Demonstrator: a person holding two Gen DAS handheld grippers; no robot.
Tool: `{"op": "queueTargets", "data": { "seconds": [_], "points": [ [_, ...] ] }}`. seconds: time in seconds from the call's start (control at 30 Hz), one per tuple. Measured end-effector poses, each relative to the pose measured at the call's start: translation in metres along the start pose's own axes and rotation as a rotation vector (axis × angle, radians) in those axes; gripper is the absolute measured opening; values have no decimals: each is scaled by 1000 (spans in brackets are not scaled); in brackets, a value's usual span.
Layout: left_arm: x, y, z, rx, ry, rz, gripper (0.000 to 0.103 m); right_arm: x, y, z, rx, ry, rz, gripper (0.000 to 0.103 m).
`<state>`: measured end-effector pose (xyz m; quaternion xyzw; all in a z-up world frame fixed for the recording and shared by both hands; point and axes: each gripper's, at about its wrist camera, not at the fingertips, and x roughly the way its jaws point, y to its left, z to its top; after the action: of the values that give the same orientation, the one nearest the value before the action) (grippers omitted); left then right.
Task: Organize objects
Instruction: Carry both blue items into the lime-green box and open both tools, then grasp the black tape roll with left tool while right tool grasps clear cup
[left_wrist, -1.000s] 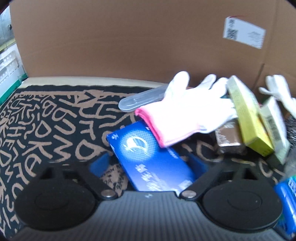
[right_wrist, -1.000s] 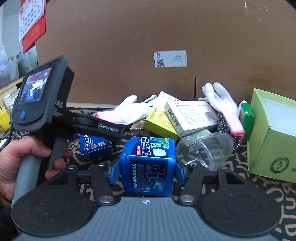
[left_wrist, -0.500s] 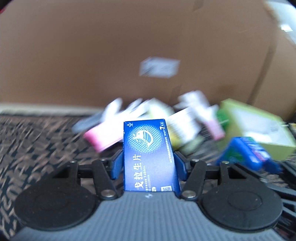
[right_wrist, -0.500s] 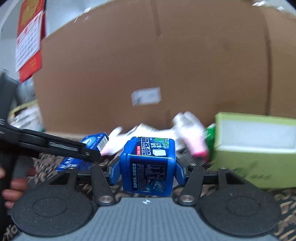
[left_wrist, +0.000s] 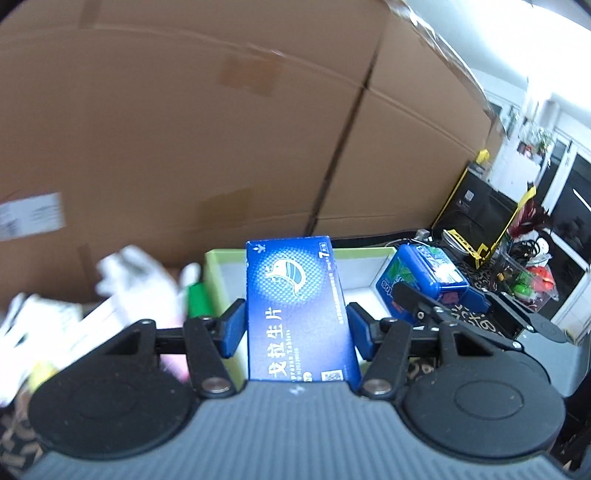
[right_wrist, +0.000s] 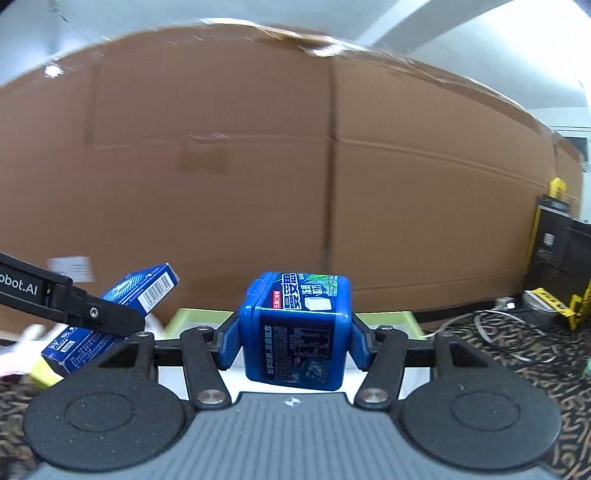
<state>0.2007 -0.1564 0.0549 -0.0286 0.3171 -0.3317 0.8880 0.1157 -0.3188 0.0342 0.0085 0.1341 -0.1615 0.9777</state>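
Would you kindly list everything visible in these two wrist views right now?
flat medicine box: one, blue, upright between the left pads
cube-shaped container: one, blue, between the right pads
open box: one, green with white inside, behind both items
cardboard wall: one, brown, across the back
patterned cloth: one, black and tan, on the surface
gloves: white, blurred, left; count unclear
cluttered items: several, mixed colours, far right
left hand-held gripper: one, black with blue pads, shut on the flat medicine box
right hand-held gripper: one, same build, shut on the cube-shaped container
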Motion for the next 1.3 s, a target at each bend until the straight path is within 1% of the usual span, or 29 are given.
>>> {"op": "queueTargets", "data": {
  "seconds": [0.1, 0.2, 0.27, 0.33, 0.47, 0.5, 0.53, 0.57, 0.6, 0.63, 0.7, 0.77, 0.8, 0.87, 0.93, 0.97, 1.03, 1.1, 1.17, 1.23, 1.3],
  "points": [
    [42, -4, 6, 29, 31, -9, 58, 33, -14, -1, 17, 69, -1, 61],
    [78, -10, 7, 63, 65, 25, 58, 54, -24, -12, 26, 144, 19, 61],
    [96, -8, 5, 68, 88, 45, 58, 65, -26, -20, 21, 184, 26, 61],
    [108, -3, 3, 58, 104, 64, 58, 76, -27, -27, 24, 214, 36, 61],
    [121, 4, -1, 48, 122, 74, 60, 90, -31, -33, 27, 252, 39, 61],
    [121, 6, -2, 45, 120, 77, 68, 93, -29, -34, 22, 261, 36, 61],
    [120, 6, -2, 41, 115, 79, 84, 94, -27, -35, 15, 269, 33, 62],
    [119, 7, -2, 33, 104, 83, 92, 91, -22, -36, 5, 283, 34, 65],
    [117, 8, -3, 23, 91, 85, 103, 93, -22, -37, -5, 302, 29, 68],
    [114, 8, -1, 17, 78, 76, 103, 92, -22, -37, -13, 311, 21, 74],
    [105, 9, 0, 0, 80, 68, 103, 83, -22, -32, -27, 304, 6, 76],
    [91, 9, 6, -10, 76, 62, 103, 64, -23, -21, -24, 259, -13, 77],
    [79, 9, 8, -10, 56, 57, 103, 54, -26, -13, -19, 219, -21, 77],
    [50, 8, 10, -2, -1, 53, 103, 21, -26, -1, -14, 117, -30, 86],
    [18, 8, 8, 12, -52, 51, 103, -10, -20, 6, -13, 18, -29, 92],
    [1, 9, 6, 17, -73, 50, 103, -25, -17, 9, -14, -23, -21, 95],
    [-32, 14, 1, 3, -110, 65, 103, -52, -10, 11, -7, -87, 7, 97],
    [-63, 22, -8, -20, -137, 89, 103, -72, -2, 8, 6, -135, 61, 97],
    [-91, 33, -20, -44, -171, 123, 103, -88, 7, 3, 18, -153, 117, 98],
    [-113, 44, -32, -59, -193, 163, 103, -96, 15, -5, 24, -148, 160, 99],
    [-130, 57, -47, -96, -208, 205, 103, -104, 30, -11, 23, -134, 195, 99]
  ]
}}
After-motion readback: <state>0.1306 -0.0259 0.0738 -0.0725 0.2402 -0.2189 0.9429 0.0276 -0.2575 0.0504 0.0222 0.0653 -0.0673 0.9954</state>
